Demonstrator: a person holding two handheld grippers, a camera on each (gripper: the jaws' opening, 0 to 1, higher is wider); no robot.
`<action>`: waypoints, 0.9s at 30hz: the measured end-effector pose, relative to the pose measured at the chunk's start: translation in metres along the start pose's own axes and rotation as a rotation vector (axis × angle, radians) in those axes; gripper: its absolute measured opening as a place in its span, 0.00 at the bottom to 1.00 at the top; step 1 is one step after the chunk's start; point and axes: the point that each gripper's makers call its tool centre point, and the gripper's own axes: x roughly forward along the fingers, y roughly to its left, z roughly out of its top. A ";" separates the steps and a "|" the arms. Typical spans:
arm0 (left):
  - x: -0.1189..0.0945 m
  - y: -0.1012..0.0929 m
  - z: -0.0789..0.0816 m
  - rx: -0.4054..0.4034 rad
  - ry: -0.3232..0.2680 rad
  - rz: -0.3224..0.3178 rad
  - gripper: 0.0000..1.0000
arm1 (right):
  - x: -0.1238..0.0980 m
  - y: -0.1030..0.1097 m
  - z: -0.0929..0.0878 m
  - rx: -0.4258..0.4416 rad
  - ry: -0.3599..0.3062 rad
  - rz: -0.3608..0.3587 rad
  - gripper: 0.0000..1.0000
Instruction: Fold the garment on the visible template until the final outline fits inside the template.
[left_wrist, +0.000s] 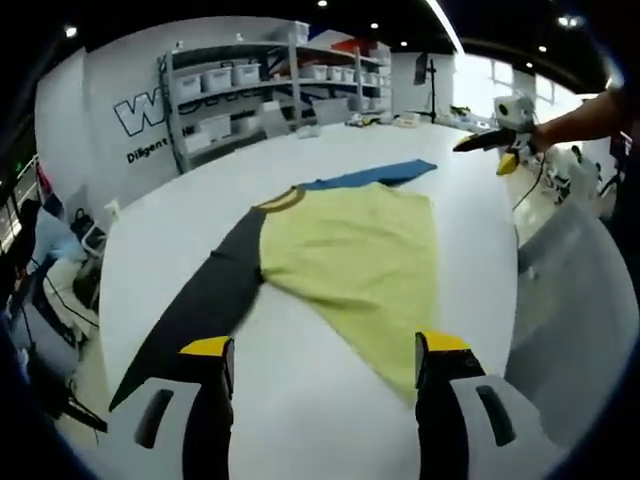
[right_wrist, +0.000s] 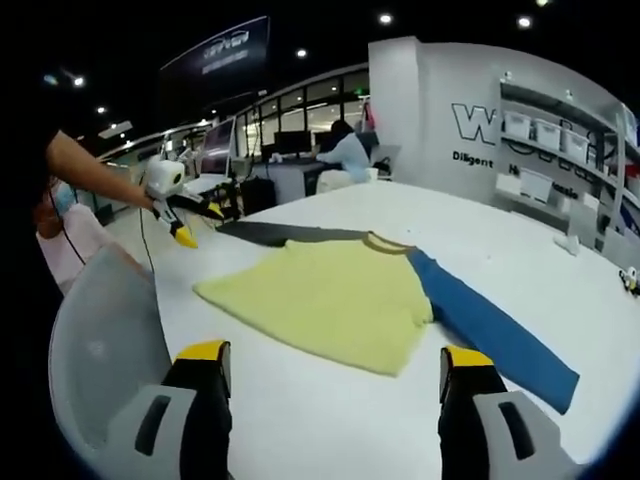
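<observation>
Holding: both my grippers above a white table (left_wrist: 300, 420) with nothing between their jaws.
Left gripper (left_wrist: 325, 365): my jaws stand well apart, yellow-tipped, rising from the bottom of the left gripper view; the white tabletop shows between them, and the hem of the garment lies just beside the right-hand jaw tip.
Right gripper (right_wrist: 332, 370): my jaws stand wide apart too, over bare table, near the yellow edge of the garment but not touching it.
Garment (left_wrist: 350, 255): a long-sleeved shirt lies flat on the table, yellow body, darker collar band at the neck.
Black sleeve (left_wrist: 200, 300): stretched out straight from the shoulder, running toward the table edge in the left gripper view.
Blue sleeve (right_wrist: 490, 325): stretched out straight on the other side, reaching toward the table edge in the right gripper view.
Template: I cannot make out any outline on the table.
Other gripper: in the left gripper view my right gripper (left_wrist: 500, 140) hangs at the far side of the table; in the right gripper view my left gripper (right_wrist: 180, 210) hangs above the end of the black sleeve.
Room: shelving (left_wrist: 260, 85) with white bins stands against a wall; a seated person (right_wrist: 345, 155) is at a desk beyond the table.
</observation>
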 end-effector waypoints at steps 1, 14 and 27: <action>0.001 -0.001 -0.001 -0.003 0.001 -0.004 0.72 | 0.001 -0.001 -0.002 -0.001 0.005 0.001 0.83; 0.012 -0.027 -0.016 0.014 0.043 -0.057 0.62 | 0.019 -0.018 -0.019 -0.025 0.062 -0.026 0.66; 0.019 -0.051 -0.039 0.019 0.108 -0.116 0.54 | 0.045 -0.027 -0.030 -0.036 0.122 -0.001 0.62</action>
